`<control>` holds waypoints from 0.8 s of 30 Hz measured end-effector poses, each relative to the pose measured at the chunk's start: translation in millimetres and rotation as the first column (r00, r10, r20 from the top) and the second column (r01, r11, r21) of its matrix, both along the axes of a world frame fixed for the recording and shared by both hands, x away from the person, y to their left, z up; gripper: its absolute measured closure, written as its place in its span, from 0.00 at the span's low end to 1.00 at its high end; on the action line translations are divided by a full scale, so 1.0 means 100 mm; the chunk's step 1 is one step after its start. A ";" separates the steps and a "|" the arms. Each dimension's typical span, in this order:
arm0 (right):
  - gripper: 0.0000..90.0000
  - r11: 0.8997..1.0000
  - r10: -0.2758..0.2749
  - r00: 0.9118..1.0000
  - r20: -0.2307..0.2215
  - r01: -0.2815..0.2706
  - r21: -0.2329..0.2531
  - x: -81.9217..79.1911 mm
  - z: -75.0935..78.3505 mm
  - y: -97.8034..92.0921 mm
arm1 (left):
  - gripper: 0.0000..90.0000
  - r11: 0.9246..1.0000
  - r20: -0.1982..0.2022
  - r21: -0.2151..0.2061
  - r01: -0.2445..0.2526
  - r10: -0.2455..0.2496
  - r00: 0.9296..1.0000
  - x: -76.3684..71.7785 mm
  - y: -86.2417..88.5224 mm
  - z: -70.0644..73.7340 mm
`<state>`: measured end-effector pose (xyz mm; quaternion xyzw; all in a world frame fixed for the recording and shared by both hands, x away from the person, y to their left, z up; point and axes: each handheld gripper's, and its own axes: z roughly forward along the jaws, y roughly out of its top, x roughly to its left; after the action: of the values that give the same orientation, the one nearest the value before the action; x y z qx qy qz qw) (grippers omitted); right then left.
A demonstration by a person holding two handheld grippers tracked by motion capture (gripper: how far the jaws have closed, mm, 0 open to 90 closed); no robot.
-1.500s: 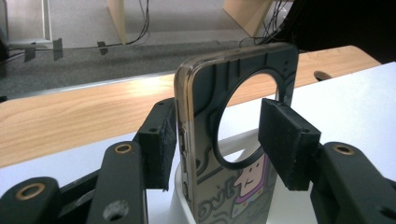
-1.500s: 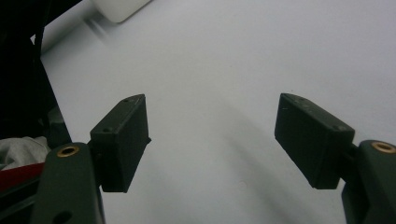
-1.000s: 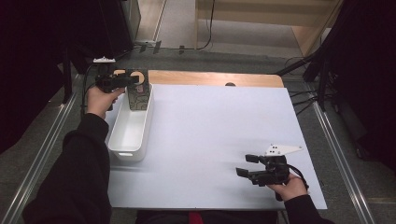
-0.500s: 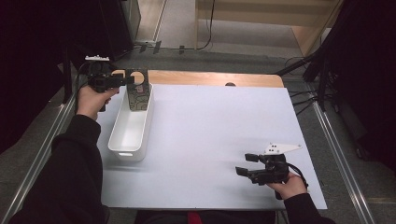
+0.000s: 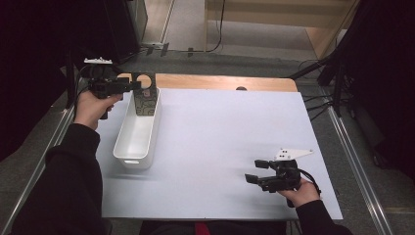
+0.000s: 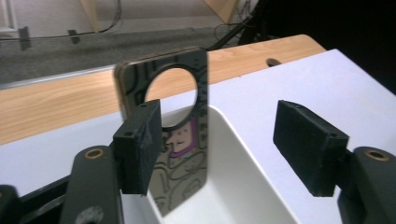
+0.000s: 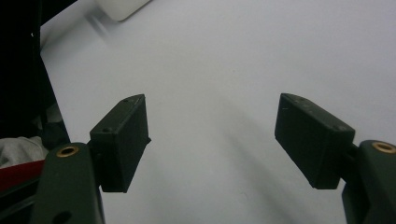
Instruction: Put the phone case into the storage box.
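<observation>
Both jaws of the left gripper (image 6: 219,149) are now spread and drawn back toward nine o'clock; the patterned card (image 6: 175,135) is left standing upright in the white bin (image 5: 139,132), apparently placed. The right gripper (image 5: 262,171) is held open, idle.

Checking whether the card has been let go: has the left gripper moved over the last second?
Yes. The left gripper has drawn back leftward, off the white bin, and stands open beside the upright card.
</observation>
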<state>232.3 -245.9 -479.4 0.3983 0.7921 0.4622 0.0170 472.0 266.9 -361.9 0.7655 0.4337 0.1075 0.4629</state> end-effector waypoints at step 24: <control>0.28 1.000 0.018 1.000 -0.002 -0.018 -0.004 0.06 0.02 0.05 | 0.33 0.992 0.030 0.005 0.129 -0.129 0.991 -0.41 -0.27 0.05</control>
<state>238.3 -240.5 -477.9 0.3915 0.7967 0.4603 0.0132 431.2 239.8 -357.3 0.7909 0.3762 0.0893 0.4743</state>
